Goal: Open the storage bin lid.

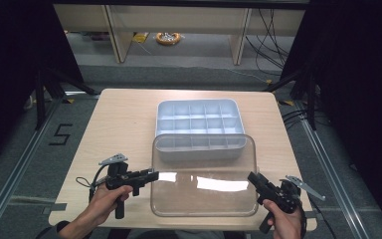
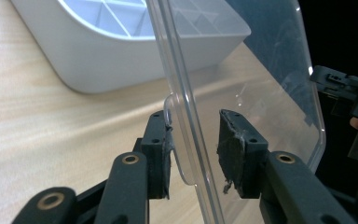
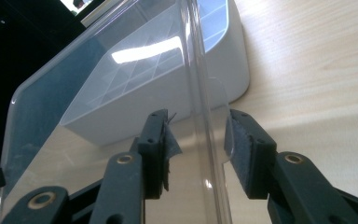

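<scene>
Centre of the high view, a pale wooden table (image 1: 119,124) carries a white compartment tray (image 1: 199,119), split into a grid of small cells. Just below it in frame sits a clear plastic lid (image 1: 204,191), its far edge overlapping the tray's near wall.

Lower left, the person's left hand (image 1: 102,201) holds the left gripper (image 1: 153,175) with its tips right at the lid's left edge. From the left gripper view, the jaws stand apart on either side of that transparent edge; one pad (image 2: 161,154) touches the lid's small tab, while the other pad (image 2: 230,151) sits clear of the plastic.

Lower right, the right hand (image 1: 281,221) brings the right gripper (image 1: 251,177) to the lid's right edge. In the right gripper view its jaws are likewise spread, straddling the rim with gaps on both sides, the tray's rounded corner behind them.
</scene>
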The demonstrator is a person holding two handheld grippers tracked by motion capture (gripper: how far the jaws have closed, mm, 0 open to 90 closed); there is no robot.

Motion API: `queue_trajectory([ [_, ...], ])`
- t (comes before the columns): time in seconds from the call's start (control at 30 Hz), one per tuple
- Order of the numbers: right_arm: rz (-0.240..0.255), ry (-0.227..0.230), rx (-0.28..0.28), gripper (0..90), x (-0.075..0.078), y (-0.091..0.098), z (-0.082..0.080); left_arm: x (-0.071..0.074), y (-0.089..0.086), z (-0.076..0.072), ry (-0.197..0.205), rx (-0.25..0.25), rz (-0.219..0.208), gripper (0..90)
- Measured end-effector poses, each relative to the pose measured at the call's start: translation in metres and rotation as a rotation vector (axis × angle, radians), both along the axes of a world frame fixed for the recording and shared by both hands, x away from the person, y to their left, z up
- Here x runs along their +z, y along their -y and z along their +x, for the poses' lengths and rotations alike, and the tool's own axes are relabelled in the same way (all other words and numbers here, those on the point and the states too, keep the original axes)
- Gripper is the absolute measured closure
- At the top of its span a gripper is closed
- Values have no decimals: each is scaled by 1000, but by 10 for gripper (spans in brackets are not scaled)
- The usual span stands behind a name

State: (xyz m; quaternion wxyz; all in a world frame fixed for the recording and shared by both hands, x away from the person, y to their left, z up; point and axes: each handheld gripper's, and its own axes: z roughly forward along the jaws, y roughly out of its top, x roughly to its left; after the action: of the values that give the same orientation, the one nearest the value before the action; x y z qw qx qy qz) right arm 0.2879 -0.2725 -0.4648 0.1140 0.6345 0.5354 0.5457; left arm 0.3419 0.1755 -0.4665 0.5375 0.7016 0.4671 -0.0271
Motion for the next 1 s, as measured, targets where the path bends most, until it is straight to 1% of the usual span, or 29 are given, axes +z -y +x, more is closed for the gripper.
queue_trajectory([
  [0.03, -17, 12, 6, 608, -2, 1, -1, 0, 0, 0, 0, 0, 0, 636],
  [0.07, -17, 12, 6, 608, -2, 1, -1, -2, 0, -1, -6, 2, 2, 636],
  [0.1, -24, 1, 2, 608, -3, 2, -6, -5, 0, -4, -17, -9, 4, 636],
  [0.13, -24, 1, 2, 608, -3, 2, -6, -5, 0, -4, -17, -9, 4, 635],
  [0.17, -10, -2, 2, 608, -4, 1, -7, -7, 1, -6, -21, -10, 4, 635],
  [0.2, -31, -1, -3, 609, -5, 2, -9, -9, 1, -7, -28, -12, 5, 635],
  [0.23, -12, 9, 8, 610, -6, 3, -11, -12, 0, -10, -37, -17, 13, 636],
  [0.27, 7, -8, 0, 610, -6, 1, -13, -13, 1, -11, -43, -12, 15, 636],
  [0.3, -19, 3, 9, 610, -7, 2, -14, -15, 0, -12, -46, -18, 20, 635],
  [0.33, 13, -2, 17, 610, -7, 1, -15, -18, 0, -13, -53, -16, 20, 635],
  [0.37, -28, -1, 13, 610, -9, 2, -16, -18, 0, -13, -53, -16, 20, 636],
  [0.43, -35, -7, 17, 611, -12, 2, -17, -23, 0, -15, -68, -19, 36, 636],
  [0.47, -35, -7, 17, 611, -12, 2, -17, -23, 0, -15, -68, -19, 36, 636],
  [0.5, 8, -31, 13, 610, -12, -1, -18, -25, 1, -16, -74, -19, 38, 636],
  [0.53, -13, -3, 26, 610, -16, 1, -18, -26, 1, -16, -76, -23, 40, 637],
  [0.57, -13, -3, 26, 610, -16, 1, -18, -27, 0, -17, -76, -27, 47, 637],
  [0.6, -50, -31, 14, 610, -17, 1, -20, -28, 0, -18, -78, -28, 51, 635],
  [0.63, -7, -49, 16, 611, -16, -1, -22, -29, 0, -19, -78, -32, 56, 634],
  [0.67, -16, -31, 32, 610, -18, 0, -22, -30, 0, -19, -79, -31, 55, 634],
  [0.7, -16, -31, 32, 610, -18, 0, -22, -30, 0, -19, -79, -31, 55, 633],
  [0.73, -21, -41, 32, 610, -21, 0, -22, -31, 0, -20, -81, -35, 58, 632],
  [0.8, -23, -42, 37, 610, -23, 1, -22, -33, 1, -20, -90, -37, 60, 631],
  [0.83, -36, -53, 32, 611, -26, 1, -22, -34, 1, -20, -91, -38, 66, 626],
  [0.87, -51, -70, 28, 611, -26, 1, -23, -34, 1, -20, -91, -42, 71, 621],
  [0.93, -59, -78, 31, 611, -29, 1, -22, -36, 2, -20, -81, -46, 95, 609],
  [0.97, -39, -72, 39, 611, -30, 0, -22, -36, 3, -20, -81, -47, 98, 605],
  [1.0, -39, -72, 39, 611, -30, 0, -22, -36, 3, -20, -81, -47, 98, 603],
])
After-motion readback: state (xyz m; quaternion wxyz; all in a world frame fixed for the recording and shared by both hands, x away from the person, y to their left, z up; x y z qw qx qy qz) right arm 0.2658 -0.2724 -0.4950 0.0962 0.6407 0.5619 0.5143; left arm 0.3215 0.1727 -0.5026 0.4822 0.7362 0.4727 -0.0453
